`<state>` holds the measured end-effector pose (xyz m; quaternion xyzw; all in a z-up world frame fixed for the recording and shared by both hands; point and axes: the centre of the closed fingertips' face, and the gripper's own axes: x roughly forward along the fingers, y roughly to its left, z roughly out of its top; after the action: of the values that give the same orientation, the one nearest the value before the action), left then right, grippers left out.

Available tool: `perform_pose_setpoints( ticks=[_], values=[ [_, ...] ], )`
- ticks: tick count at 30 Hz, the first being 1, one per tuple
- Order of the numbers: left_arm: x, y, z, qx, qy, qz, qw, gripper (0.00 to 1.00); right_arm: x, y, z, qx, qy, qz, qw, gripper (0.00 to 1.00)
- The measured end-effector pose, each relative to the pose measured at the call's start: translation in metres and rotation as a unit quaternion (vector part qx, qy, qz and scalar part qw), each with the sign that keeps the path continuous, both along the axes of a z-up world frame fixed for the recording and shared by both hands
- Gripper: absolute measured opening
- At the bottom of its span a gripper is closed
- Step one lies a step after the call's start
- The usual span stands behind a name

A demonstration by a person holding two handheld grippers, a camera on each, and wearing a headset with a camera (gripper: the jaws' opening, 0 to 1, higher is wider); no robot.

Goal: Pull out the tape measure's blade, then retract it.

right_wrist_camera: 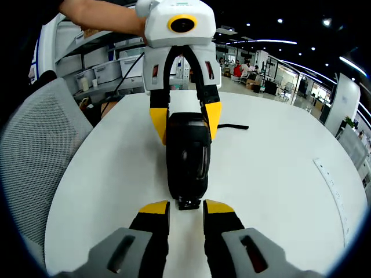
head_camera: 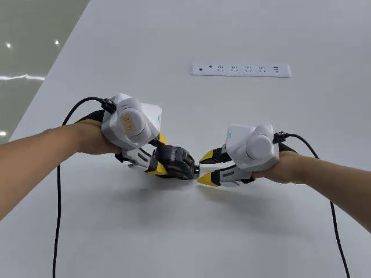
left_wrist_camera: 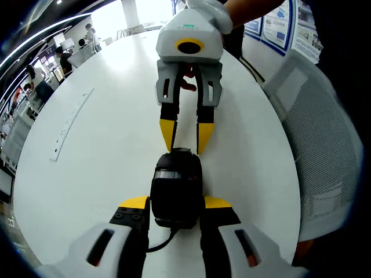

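Two left fingers (left_wrist_camera: 134,202) are clamped on the flanks of the black tape measure (left_wrist_camera: 177,188). The case is low over the white workbench (head_camera: 232,231); can't tell if it touches. The blade mouth faces the right gripper (head_camera: 204,168), whose jaws are parted, yellow tips straddling the blade hook (right_wrist_camera: 186,204) with no pinch yet. The blade looks fully in, so I'd say the pull-out hasn't started. To do it well, close the right tips square on the hook tab, not the case nose. Keep the left gripper (head_camera: 159,155) rigid and draw straight along the blade axis to avoid a kink or slip. For room, there's bare tabletop behind the right gripper, ample for the draw. The power strip (head_camera: 240,70) is well apart at the back. The left cable (head_camera: 58,191) trails away from the pull line. A mesh chair (left_wrist_camera: 324,145) stands beside the table edge.
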<state>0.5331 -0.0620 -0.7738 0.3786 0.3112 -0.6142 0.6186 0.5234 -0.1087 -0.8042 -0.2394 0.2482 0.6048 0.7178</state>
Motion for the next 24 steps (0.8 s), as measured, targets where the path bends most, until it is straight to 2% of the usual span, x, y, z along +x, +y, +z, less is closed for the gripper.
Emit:
perform_pose_setpoints(
  ticks=[2, 5, 10, 15, 24],
  values=[
    [0.000, 0.000, -0.001, 0.004, 0.000, -0.004, 1.0000, 0.30, 0.000, 0.000, -0.002, -0.003, 0.003, 0.002, 1.0000, 0.23],
    [0.000, 0.005, -0.008, 0.024, -0.001, -0.014, 0.9996, 0.29, -0.001, 0.001, -0.008, -0.013, 0.006, 0.012, 0.9998, 0.22],
    [0.000, 0.004, -0.011, 0.021, 0.000, -0.020, 0.9996, 0.28, 0.000, 0.006, -0.013, -0.017, 0.009, 0.021, 0.9996, 0.19],
    [0.000, 0.005, -0.011, 0.018, 0.003, -0.015, 0.9997, 0.28, 0.002, 0.005, -0.012, -0.013, 0.026, 0.012, 0.9995, 0.16],
    [0.000, 0.007, -0.009, 0.020, 0.003, -0.007, 0.9998, 0.26, 0.001, 0.007, -0.012, -0.017, 0.020, 0.023, 0.9994, 0.13]
  ],
)
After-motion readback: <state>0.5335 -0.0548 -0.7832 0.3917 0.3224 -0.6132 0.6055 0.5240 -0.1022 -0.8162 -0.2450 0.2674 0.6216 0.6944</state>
